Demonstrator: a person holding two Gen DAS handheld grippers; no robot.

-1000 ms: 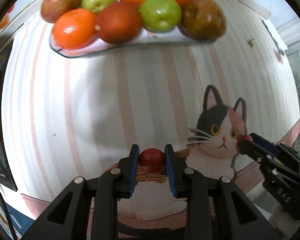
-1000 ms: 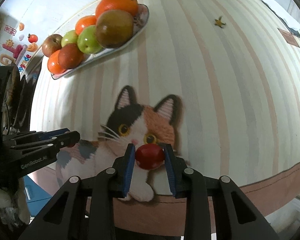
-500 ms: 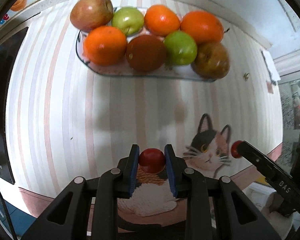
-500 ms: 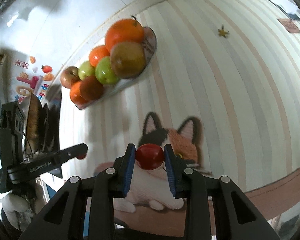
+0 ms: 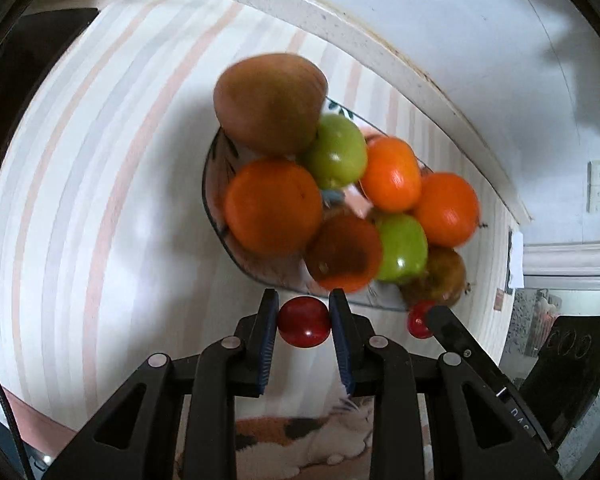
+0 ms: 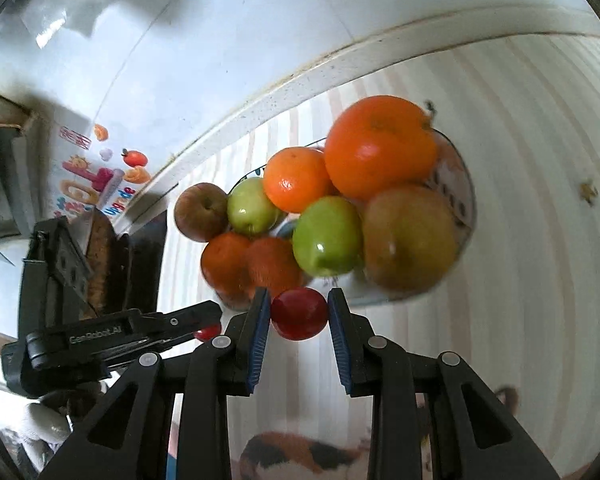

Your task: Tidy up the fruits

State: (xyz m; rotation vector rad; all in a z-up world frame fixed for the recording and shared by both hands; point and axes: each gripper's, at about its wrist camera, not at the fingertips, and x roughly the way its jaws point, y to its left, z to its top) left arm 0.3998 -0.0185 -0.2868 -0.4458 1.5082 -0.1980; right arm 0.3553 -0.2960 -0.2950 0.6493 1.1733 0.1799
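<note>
Gripping a small red fruit (image 5: 304,321) between its blue pads, the left tool (image 5: 304,322) points down at the striped cloth on the bench (image 5: 100,200), with the glass dish (image 5: 216,184) of apples and oranges just ahead of its tips. To its right, the right tool (image 6: 299,312) is clamped on another small red fruit (image 6: 299,313), the same dish right ahead of it and a green apple (image 6: 326,236) nearest its pads

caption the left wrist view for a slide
Left hand-held gripper carries a small red fruit toward the full fruit plate.
</note>
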